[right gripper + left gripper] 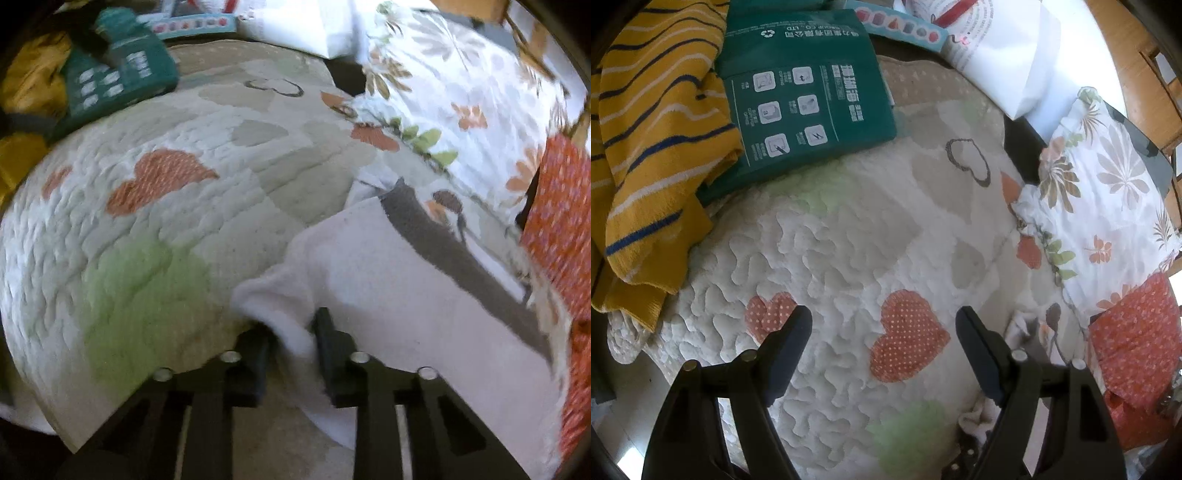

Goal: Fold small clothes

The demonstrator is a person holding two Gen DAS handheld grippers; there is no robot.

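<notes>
The right gripper [291,332] is clamped on a fold of a small white garment [388,280], its two dark fingers [327,343] pinching the soft cloth near the garment's left edge. The garment has a broad grey band [454,251] running diagonally across its upper right part, and it lies draped over the right side of a quilted mat [155,229] patterned with orange, green and beige hearts. The right wrist view is blurred, so finer detail of the cloth cannot be made out. The left gripper [884,325] hangs above the same quilted mat [849,240] with its jaws well apart and nothing between them; below it sits an orange dotted heart [908,336] of the mat's pattern. At the far left of that view a yellow knit garment [653,147] with navy and white stripes lies crumpled, partly overlapping the mat's edge, and just beside it a green printed package [801,92] rests on the mat's upper part. On the right, a white cloth with a floral print [1108,192] lies along the mat's edge, with an orange-red patterned fabric [1137,339] near its lower end. A white paper bag [1008,62] stands beyond the mat at the top. In the left wrist view, a little of the white garment [979,413] shows by the gripper's right finger.
</notes>
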